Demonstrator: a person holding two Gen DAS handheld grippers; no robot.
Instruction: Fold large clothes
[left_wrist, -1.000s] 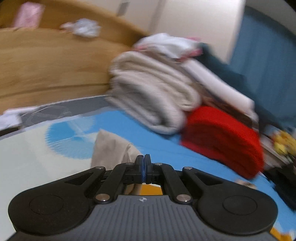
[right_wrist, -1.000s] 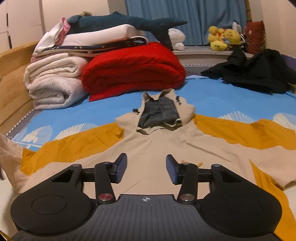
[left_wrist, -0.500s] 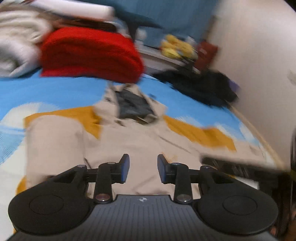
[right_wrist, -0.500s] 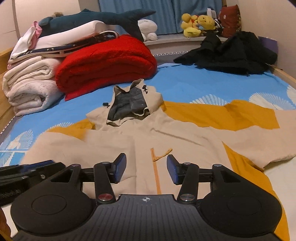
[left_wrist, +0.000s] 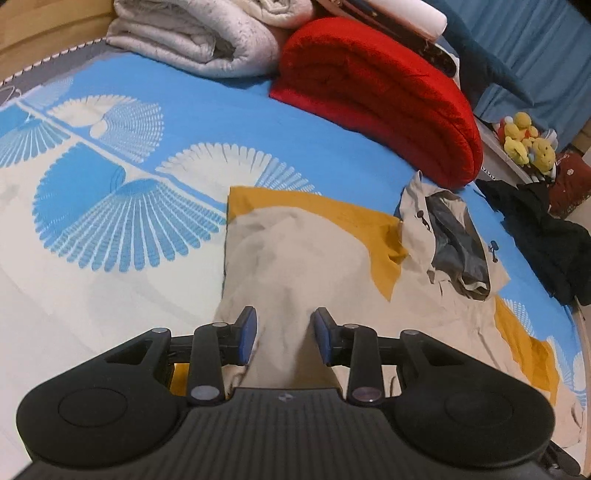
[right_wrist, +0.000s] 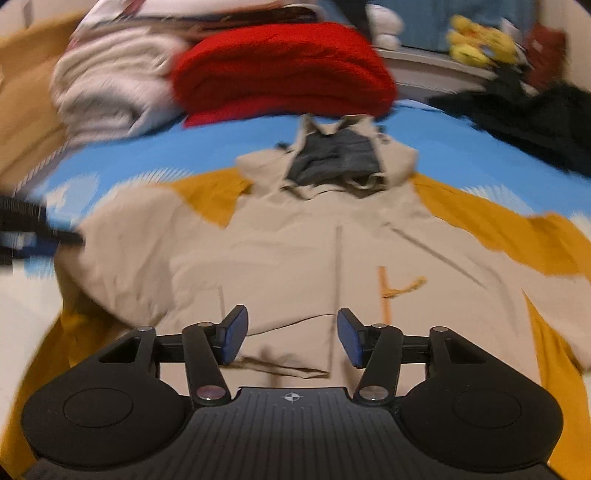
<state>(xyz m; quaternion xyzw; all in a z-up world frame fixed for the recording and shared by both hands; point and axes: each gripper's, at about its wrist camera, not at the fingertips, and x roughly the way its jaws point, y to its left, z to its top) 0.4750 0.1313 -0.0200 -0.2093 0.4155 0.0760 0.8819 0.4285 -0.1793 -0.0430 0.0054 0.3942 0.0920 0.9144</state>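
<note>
Your left gripper (left_wrist: 283, 334): jaws just opened, released over beige jacket (left_wrist: 314, 258) sleeve | your right gripper (right_wrist: 291, 338): jaws just widened, released above near hem | red blanket (right_wrist: 284, 66) far

1. We see warm, fairly dim indoor light in both views; its source lies outside them.
2. Our left wrist view is sharp: the folded red fleece blanket (left_wrist: 380, 92) and the blue bedsheet with white fan prints (left_wrist: 122, 206) show crisp detail.
3. Our right wrist view is smeared by motion blur, strongest at the edges, where the rolled pale grey quilt (right_wrist: 110, 92) streaks sideways.
4. We note heavy fisheye bending in both, with black corners.
5. Shadows are soft; shallow ones fill the creases of the beige and mustard hooded jacket (right_wrist: 295, 251).
6. We find no glare.
</note>
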